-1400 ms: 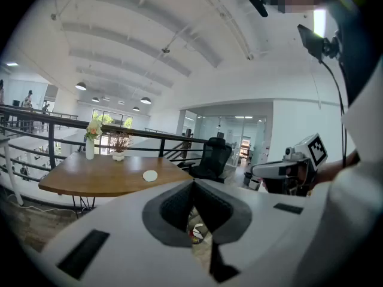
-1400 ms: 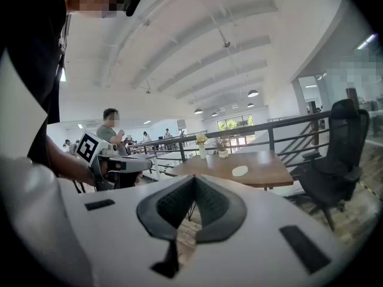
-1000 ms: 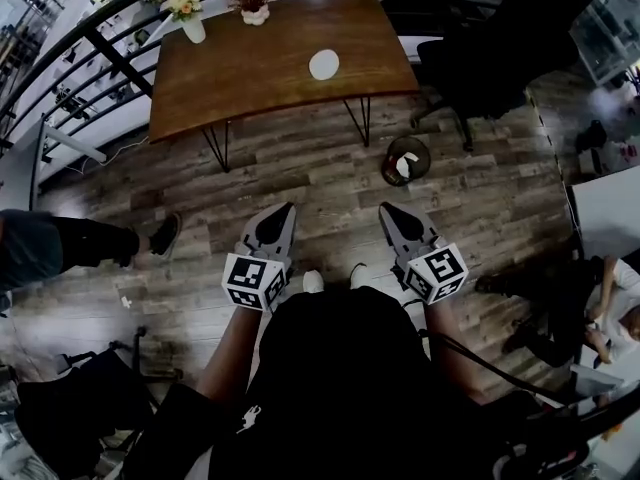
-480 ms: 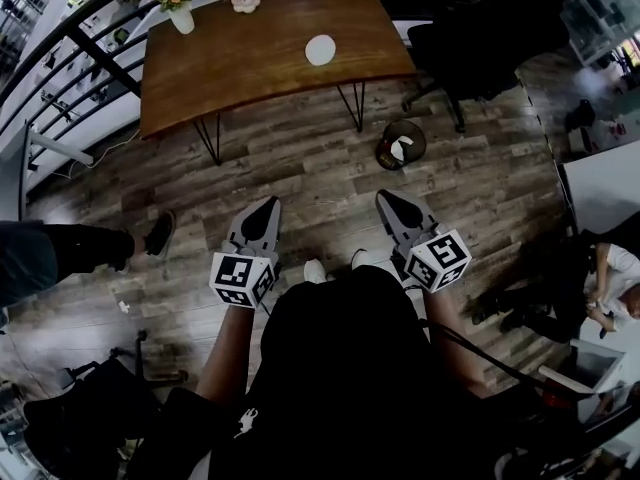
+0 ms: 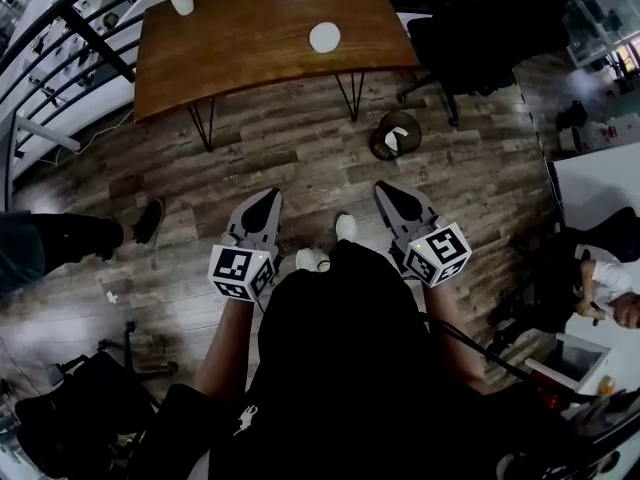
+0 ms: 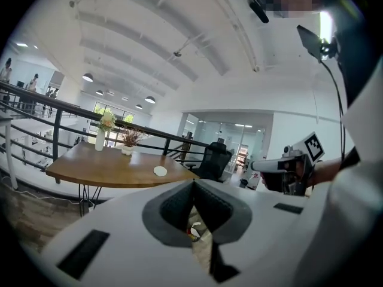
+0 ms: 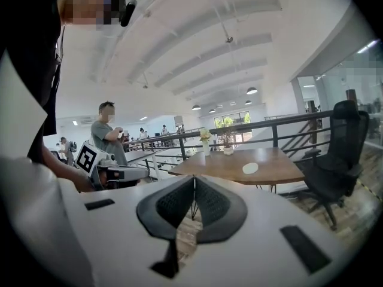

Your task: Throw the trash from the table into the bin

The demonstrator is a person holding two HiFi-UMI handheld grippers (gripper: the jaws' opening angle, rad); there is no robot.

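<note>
Trash (image 5: 324, 37) on wooden table (image 5: 250, 53) — bin (image 5: 395, 135) nearby on plank floor (image 5: 300, 163)

Holds the left gripper (image 5: 268, 200) and the right gripper (image 5: 388, 192) out ahead of the torso, side by side and apart, tips leaning slightly toward each other in the head view. Points both forward and a little below level. Shows the marker cube of each nearest the body, left (image 5: 241, 271) and right (image 5: 438, 253), with forearms (image 5: 225, 343) reaching forward behind them. Presses each pair of jaws together at the tips, with nothing between them.
</note>
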